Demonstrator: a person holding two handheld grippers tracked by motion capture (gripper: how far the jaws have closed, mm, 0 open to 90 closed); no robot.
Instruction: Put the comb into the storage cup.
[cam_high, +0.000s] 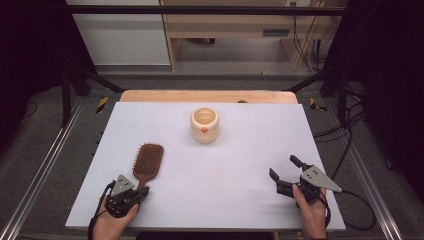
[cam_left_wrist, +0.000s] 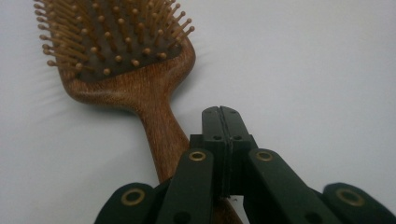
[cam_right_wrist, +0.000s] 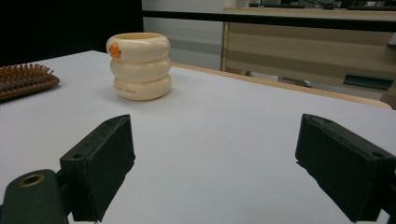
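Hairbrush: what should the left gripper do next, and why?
Probably open the left gripper. Its jaws are shut on nothing, beside the hairbrush handle, which lies flat on the table. Opening first would let them straddle the handle.

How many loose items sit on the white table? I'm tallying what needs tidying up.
2. A wooden hairbrush lies bristles up at the near left, by the left gripper. A cream ringed cup stands upright near the middle, toward the far edge.

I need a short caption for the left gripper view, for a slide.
Left gripper, jaws shut empty, poised above the handle of a wooden hairbrush lying bristles-up on the white table.
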